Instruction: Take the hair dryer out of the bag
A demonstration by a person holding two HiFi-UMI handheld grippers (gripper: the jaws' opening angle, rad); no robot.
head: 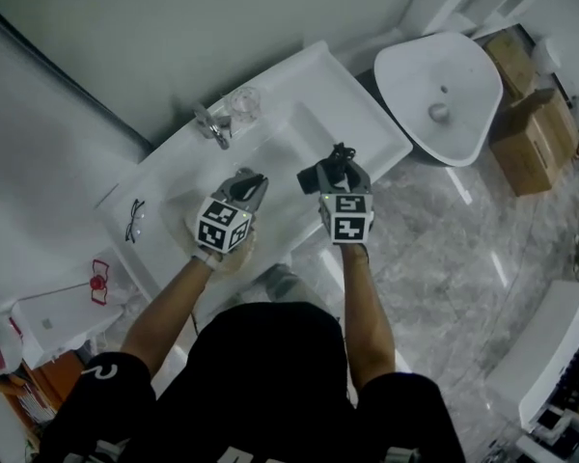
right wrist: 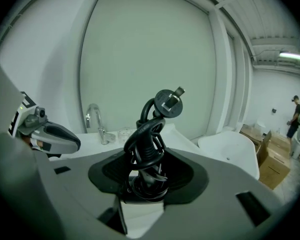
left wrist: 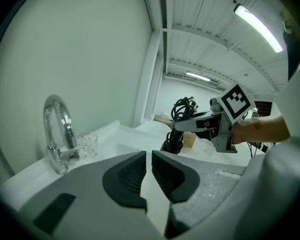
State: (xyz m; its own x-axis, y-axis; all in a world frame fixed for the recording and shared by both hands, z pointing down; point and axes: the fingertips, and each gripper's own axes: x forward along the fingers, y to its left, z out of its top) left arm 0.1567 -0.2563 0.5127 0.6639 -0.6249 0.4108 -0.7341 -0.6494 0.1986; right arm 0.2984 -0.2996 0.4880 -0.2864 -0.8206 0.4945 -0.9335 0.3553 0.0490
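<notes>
The right gripper (right wrist: 149, 180) clamps the hair dryer (right wrist: 146, 149) between wide-set jaws, its cord coiled ahead, likely so nothing dangles. The left gripper (left wrist: 149, 170), just beside, is all but closed and empty. No bag shows.

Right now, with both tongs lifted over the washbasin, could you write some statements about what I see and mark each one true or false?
1. The right tongs are closed on a black hair dryer with its cord coiled up. True.
2. The left tongs hold a drinking glass. False: nothing is between them; the clear glass stands beside the faucet.
3. A pair of eyeglasses lies on the white counter. True.
4. The hair dryer sits inside a bag. False: it is held up in the air above the counter, and no bag is around it.
5. The faucet is black plastic. False: it is shiny metal.
</notes>
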